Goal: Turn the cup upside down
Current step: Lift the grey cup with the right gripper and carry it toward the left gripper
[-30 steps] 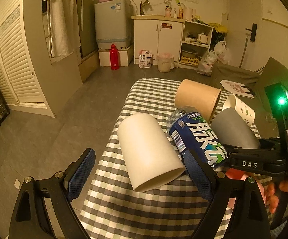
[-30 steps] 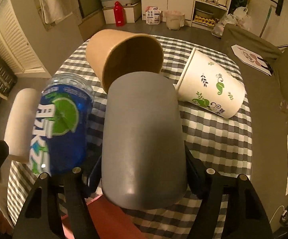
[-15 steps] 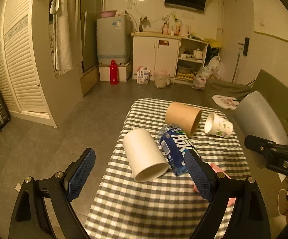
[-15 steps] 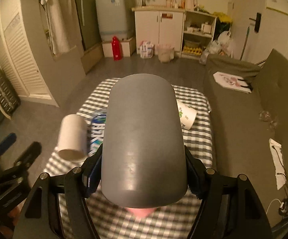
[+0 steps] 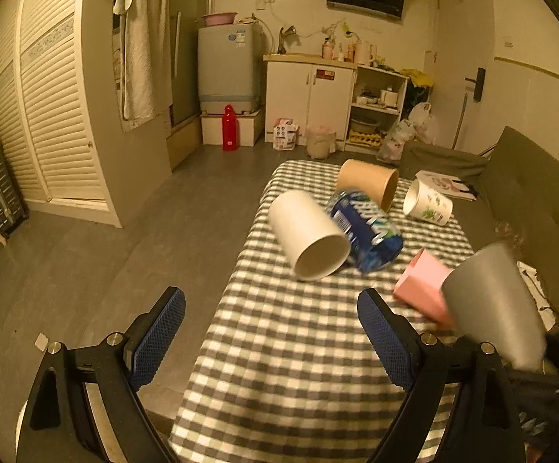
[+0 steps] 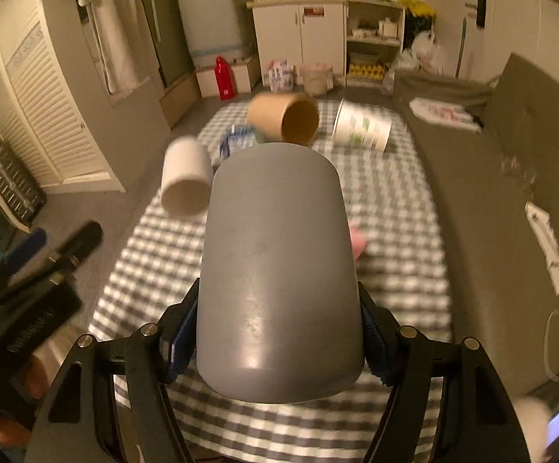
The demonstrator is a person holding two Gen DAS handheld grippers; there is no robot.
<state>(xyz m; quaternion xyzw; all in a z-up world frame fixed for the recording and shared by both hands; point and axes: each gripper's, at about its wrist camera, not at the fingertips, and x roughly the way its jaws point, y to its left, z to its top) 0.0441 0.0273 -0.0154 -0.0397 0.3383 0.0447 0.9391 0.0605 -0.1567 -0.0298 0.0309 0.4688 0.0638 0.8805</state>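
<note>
We are looking down over a checked tablecloth (image 6: 395, 208) on a long table. We are holding the grey cup (image 6: 279, 270) above the near end of it, at six o'clock in the right wrist view; the right gripper (image 6: 279, 347) is pinching it by both sides near its wide end, pads pressed flat to the wall. In the left wrist view the same cup (image 5: 492, 305) is sitting at four o'clock, blurred, tilted with its narrow end up. We cannot tell from either view which end is the open mouth. The left gripper (image 5: 275, 332) is hanging spread wide and carrying nothing, over the near left edge of the cloth.

We judge we are in the middle of the flip: cup lifted clear of the cloth and not yet set down. The next move calls for rolling the wrist until the rim faces down, then lowering onto bare cloth at the near end.

At twelve o'clock the other cups are lying on their sides: a white paper cup (image 5: 308, 239), touching a blue bottle (image 5: 368, 231), a brown paper cup (image 5: 368, 187) and a leaf-printed cup (image 5: 428, 204). A pink box (image 5: 422, 289) is lying just beside the grey cup.

The bottle's label is carrying white lettering, too smeared to read here. The black tool at nine o'clock in the right view is showing faint letters, illegible.
</note>
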